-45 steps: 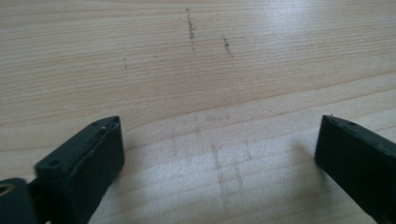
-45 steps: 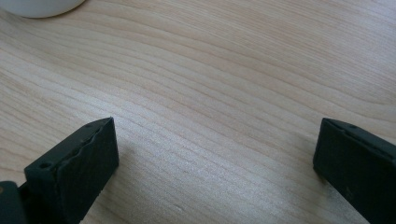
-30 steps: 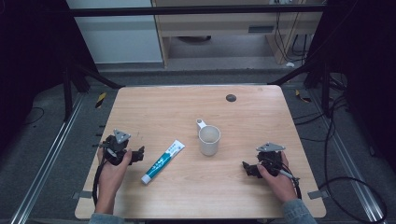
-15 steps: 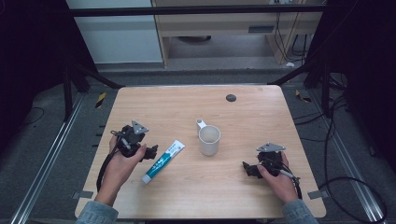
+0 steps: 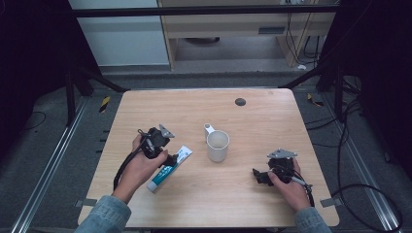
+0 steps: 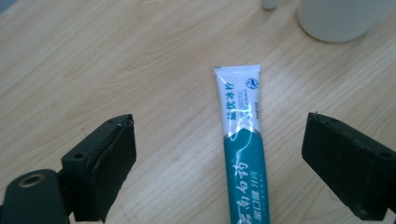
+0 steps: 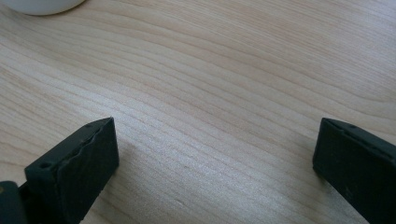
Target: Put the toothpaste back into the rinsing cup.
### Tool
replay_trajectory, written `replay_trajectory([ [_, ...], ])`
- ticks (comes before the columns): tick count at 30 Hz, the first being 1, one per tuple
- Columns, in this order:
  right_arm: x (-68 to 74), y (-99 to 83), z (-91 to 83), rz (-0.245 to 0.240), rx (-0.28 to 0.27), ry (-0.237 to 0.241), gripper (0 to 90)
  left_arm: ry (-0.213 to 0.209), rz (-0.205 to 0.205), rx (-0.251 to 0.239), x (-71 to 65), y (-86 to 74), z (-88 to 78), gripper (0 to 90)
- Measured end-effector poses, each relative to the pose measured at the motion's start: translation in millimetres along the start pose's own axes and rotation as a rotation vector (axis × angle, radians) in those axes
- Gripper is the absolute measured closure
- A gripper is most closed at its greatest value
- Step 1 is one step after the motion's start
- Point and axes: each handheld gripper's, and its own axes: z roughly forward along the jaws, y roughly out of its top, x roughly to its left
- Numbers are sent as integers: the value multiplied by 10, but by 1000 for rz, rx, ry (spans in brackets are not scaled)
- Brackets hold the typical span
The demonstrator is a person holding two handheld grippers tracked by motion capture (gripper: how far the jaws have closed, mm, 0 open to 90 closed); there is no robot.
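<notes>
the toothpaste tube (image 6: 243,154) lies flat on the table (image 5: 272,116), at about 8 o'clock from the white mug (image 5: 217,145), crimped end toward the mug. the left gripper (image 6: 219,163) hangs over it, jaws spread wide on either side, not touching. probably a pick-up: centre on the tube's middle, lower until the pads bracket its edges, then close gently. the right gripper (image 7: 215,163) rests spread at 4 o'clock, holding nothing.

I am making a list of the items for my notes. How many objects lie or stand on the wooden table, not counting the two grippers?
3. A toothpaste tube lies at the left, under the left gripper. A white mug stands near the middle. A small dark round object sits near the far edge. Nothing seems hidden.
</notes>
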Motion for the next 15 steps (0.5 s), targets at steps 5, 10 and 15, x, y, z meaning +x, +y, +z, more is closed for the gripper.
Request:
replay_trajectory([
  [5, 0, 0, 0, 0, 0, -1, 5, 7, 31, 8, -174, 84, 5, 71],
  [10, 1, -2, -2, 1, 0, -2, 5, -10, 8, 56, -144, 155, 73, 54],
  [15, 1, -3, -2, 3, -1, -2, 5, -58, -11, 95, -103, 194, 139, 81],
])
